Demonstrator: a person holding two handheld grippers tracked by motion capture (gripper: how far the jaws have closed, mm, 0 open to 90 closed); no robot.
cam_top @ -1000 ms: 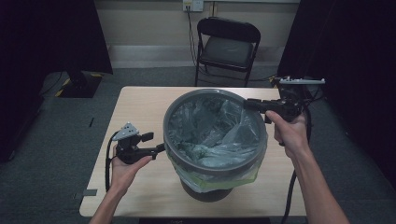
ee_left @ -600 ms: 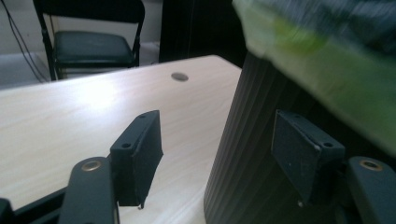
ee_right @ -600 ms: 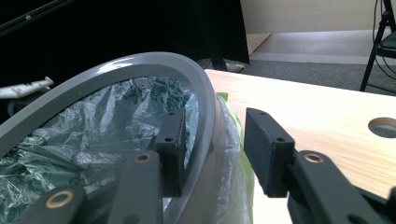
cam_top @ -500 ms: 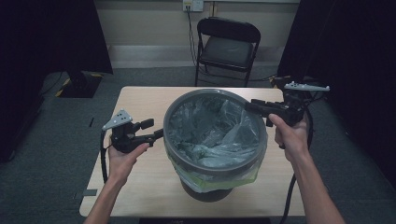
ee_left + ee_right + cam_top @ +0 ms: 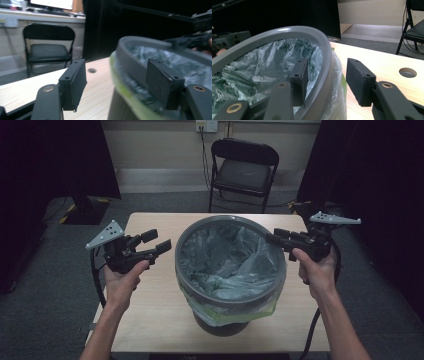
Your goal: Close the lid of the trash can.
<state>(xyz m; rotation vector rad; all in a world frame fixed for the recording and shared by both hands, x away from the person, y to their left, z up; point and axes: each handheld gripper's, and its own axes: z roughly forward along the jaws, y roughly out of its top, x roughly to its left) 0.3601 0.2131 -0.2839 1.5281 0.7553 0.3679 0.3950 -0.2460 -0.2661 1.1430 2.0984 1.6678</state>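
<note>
Now | bin [image 5: 230, 270] with bag [image 5: 227, 262] at frame centre on desk [image 5: 150, 320] | left gripper [image 5: 156, 242] jaws apart, centre-left beside rim | right gripper [image 5: 272, 236] jaws apart, straddling rim, centre-right

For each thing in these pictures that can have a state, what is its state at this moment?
bin: upright on the table, grey ring seated on top.
bag: lining the bin, crumpled inside, green edge hanging out under the ring.
left gripper: open, beside the bin, not touching it.
right gripper: open, jaws straddling the ring, one inside, one outside.
chair: unfolded, behind the table.
</note>
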